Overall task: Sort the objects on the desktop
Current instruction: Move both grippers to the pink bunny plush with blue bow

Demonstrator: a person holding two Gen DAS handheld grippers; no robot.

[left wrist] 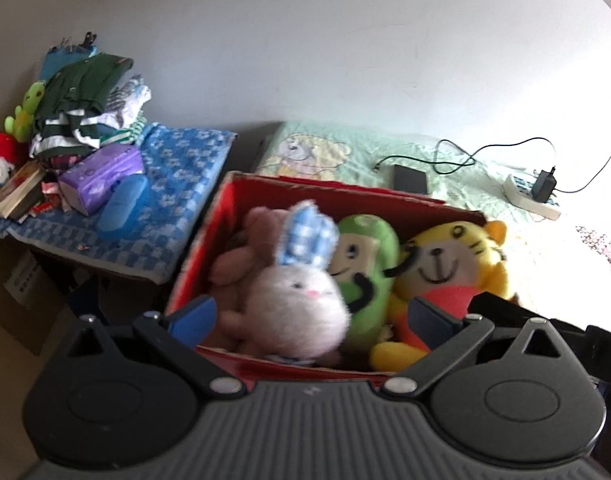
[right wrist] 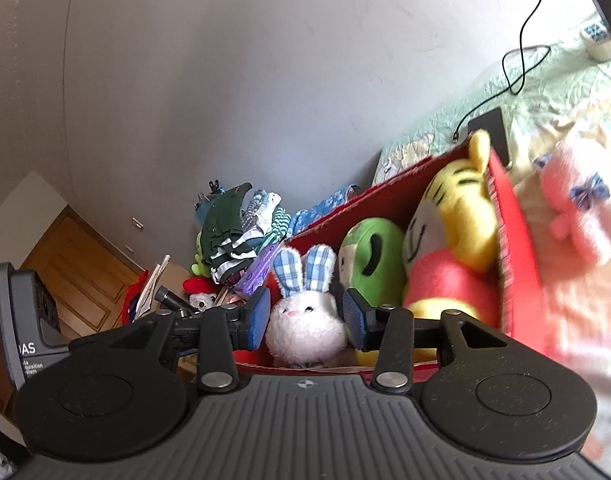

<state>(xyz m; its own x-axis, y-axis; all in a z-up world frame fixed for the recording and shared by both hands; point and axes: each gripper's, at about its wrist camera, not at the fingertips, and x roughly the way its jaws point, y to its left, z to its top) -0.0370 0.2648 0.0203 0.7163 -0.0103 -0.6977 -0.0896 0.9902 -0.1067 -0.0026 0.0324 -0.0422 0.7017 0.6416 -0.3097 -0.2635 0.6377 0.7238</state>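
A red cardboard box (left wrist: 225,216) stands on the bed and holds plush toys: a white bunny with blue checked ears (left wrist: 301,308), a pink plush (left wrist: 241,264), a green one (left wrist: 365,256) and a yellow tiger (left wrist: 449,256). My left gripper (left wrist: 313,316) hangs over the box's near edge, open wide, with nothing between its fingers. My right gripper (right wrist: 307,320) is partly open. The bunny (right wrist: 305,320) shows in the gap, lying in the box (right wrist: 517,264) just beyond the blue pads (right wrist: 259,320). Another pink plush with a blue bow (right wrist: 577,208) lies blurred on the bed outside the box.
Left of the box, a side table with a blue checked cloth (left wrist: 177,168) carries piled clothes (left wrist: 85,96), a purple tissue pack (left wrist: 101,176), a blue case (left wrist: 123,204) and books. On the green quilt (left wrist: 345,148) lie a black device (left wrist: 410,179), cables and a power strip (left wrist: 533,196).
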